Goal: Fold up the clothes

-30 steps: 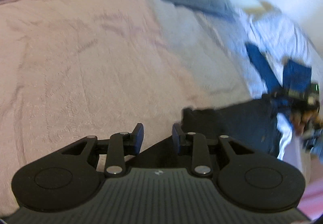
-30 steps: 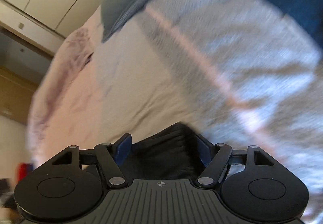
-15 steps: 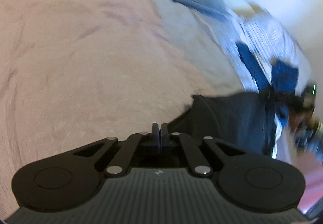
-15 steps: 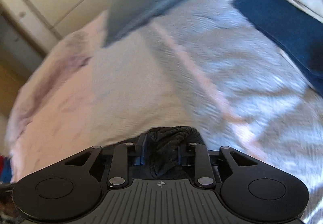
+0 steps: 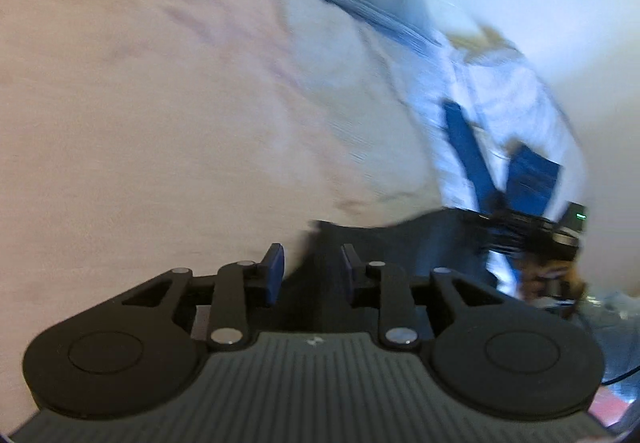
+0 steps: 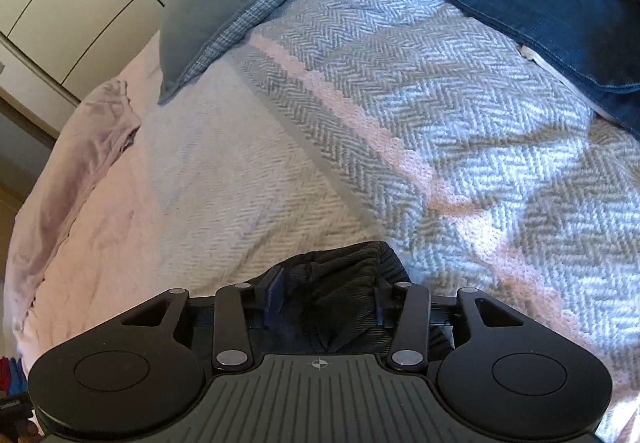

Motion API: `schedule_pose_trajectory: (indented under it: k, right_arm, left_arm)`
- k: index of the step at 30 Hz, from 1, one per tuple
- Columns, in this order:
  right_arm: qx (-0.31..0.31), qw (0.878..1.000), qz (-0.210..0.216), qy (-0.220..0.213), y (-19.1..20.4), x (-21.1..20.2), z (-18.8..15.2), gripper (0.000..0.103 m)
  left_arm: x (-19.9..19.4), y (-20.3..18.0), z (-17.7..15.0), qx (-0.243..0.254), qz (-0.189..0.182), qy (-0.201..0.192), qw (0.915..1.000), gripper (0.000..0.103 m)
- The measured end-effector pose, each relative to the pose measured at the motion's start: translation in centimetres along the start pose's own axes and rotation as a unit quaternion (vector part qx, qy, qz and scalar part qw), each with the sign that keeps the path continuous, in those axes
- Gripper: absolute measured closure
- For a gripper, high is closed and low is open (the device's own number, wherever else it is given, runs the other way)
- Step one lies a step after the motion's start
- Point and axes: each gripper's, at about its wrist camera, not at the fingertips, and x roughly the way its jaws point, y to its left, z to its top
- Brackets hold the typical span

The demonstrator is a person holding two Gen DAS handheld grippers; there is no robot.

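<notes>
Where its jaws were pressed together half a second ago, the left gripper [image 5: 312,269] now stands parted at lower centre of its frame, the dark garment [image 5: 400,243] between and beyond the tips but unclamped. The right gripper [image 6: 326,295], wider than before, brackets a bunched fold of that garment [image 6: 348,283] low on the bed [image 6: 280,163]; both releases suggest a fold just laid. Motion blur smears the left view, and the garment's full outline stays hidden.
</notes>
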Motion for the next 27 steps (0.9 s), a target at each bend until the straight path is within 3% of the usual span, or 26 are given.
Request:
schedule_pose_trajectory:
  k: [1, 2, 4, 7, 8, 10, 12, 14, 17, 20, 23, 27]
  right_arm:
    - [-0.010, 1.000, -0.005, -0.003, 0.2, -0.1, -0.1, 0.058]
    - [-0.021, 1.000, -0.010, -0.006, 0.4, -0.2, -0.1, 0.065]
    - [-0.059, 0.998, -0.025, -0.018, 1.0, -0.4, -0.6, 0.072]
    - [-0.119, 0.991, -0.048, -0.038, 1.5, 0.0, -2.1, 0.072]
    - [-0.134, 0.988, -0.055, -0.043, 1.5, 0.3, -2.7, 0.070]
    - [-0.106, 0.992, -0.050, -0.040, 1.0, 0.3, -2.2, 0.064]
    - [-0.104, 0.992, -0.057, -0.039, 1.1, -0.9, -1.5, 0.052]
    - [-0.153, 0.977, -0.124, -0.086, 2.4, -3.2, -1.7, 0.047]
    - [-0.227, 0.936, -0.215, -0.162, 4.2, -6.4, -2.7, 0.046]
    - [-0.289, 0.950, -0.056, -0.107, 5.6, -7.9, -5.4, 0.046]
    - [-0.377, 0.924, -0.033, -0.056, 4.2, -7.4, -10.0, 0.046]
    - [-0.487, 0.873, -0.003, 0.014, 2.4, -6.7, -16.1, 0.046]
  left_arm:
    - [1.1, -0.4, 0.1, 0.013, 0.003, 0.004, 0.9999, 0.086]
    - [2.0, -0.7, -0.1, 0.035, 0.025, 0.003, 0.9991, 0.102]
    - [3.6, -1.1, -0.5, 0.073, 0.065, -0.002, 0.9952, 0.099]
    - [3.7, -0.6, -2.0, 0.055, 0.098, -0.031, 0.9932, 0.097]
    - [3.0, -1.2, -2.3, 0.061, 0.124, -0.045, 0.9894, 0.095]
    - [1.7, -2.3, -3.0, 0.075, 0.175, -0.072, 0.9791, 0.095]
    - [0.3, -3.4, -3.7, 0.086, 0.225, -0.097, 0.9657, 0.097]
    - [-1.6, -4.0, -4.5, 0.072, 0.259, -0.114, 0.9565, 0.097]
    - [-3.2, -6.5, -6.6, 0.058, 0.264, -0.126, 0.9546, 0.097]
    - [-2.9, -10.5, -10.6, 0.067, 0.256, -0.138, 0.9545, 0.095]
    - [-0.8, -13.0, -15.6, 0.054, 0.274, -0.137, 0.9504, 0.094]
    - [0.6, -13.7, -22.3, -0.003, 0.323, -0.124, 0.9382, 0.094]
